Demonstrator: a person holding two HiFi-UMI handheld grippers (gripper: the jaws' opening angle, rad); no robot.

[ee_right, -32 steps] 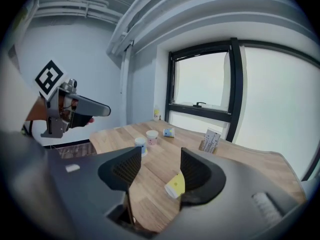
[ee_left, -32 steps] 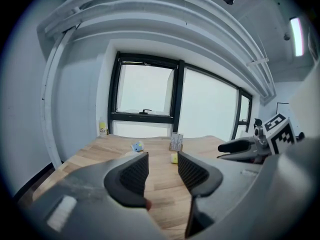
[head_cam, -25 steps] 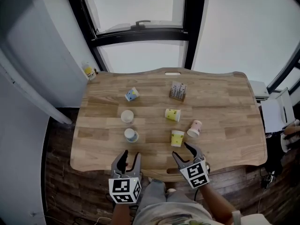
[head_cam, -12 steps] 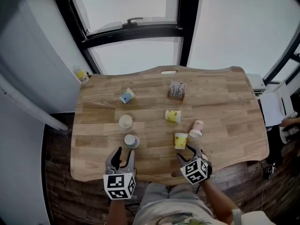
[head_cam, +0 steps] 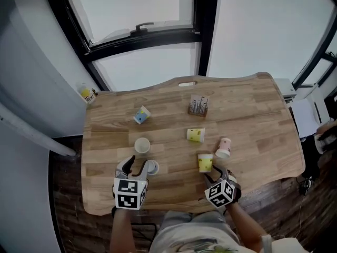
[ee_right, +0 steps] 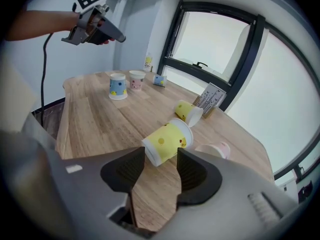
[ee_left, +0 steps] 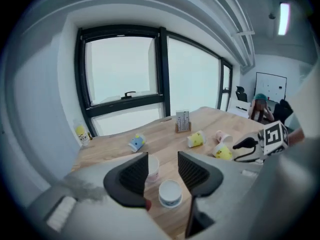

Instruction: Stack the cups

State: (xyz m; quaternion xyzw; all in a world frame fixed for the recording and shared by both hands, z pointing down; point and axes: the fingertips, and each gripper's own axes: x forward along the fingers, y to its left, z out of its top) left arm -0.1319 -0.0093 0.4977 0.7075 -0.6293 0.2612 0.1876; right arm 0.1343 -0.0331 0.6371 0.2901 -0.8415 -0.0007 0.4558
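Several paper cups are spread over the wooden table (head_cam: 253,115). My left gripper (head_cam: 135,167) (ee_left: 164,171) is open, and a blue-and-white cup (head_cam: 151,167) (ee_left: 170,193) stands upside down just beyond its tips. A pale cup (head_cam: 141,145) (ee_left: 152,168) stands upright behind it. My right gripper (head_cam: 216,176) (ee_right: 161,169) is open; its jaws have just been closing. The rim end of a yellow cup (head_cam: 205,162) (ee_right: 167,141) lying on its side sits between the tips, with no clear press. Another yellow cup (head_cam: 195,135), a pink cup (head_cam: 224,147) and a blue cup (head_cam: 141,115) lie farther off.
A card holder (head_cam: 199,105) stands toward the far side of the table. A small bottle (head_cam: 86,94) sits by the window at the back left. The table's front edge runs just under both grippers. A person (head_cam: 325,140) is at the right edge.
My left gripper has moved forward over the table up to the blue-and-white cup. My right gripper has dropped onto the near yellow cup, its jaws narrower.
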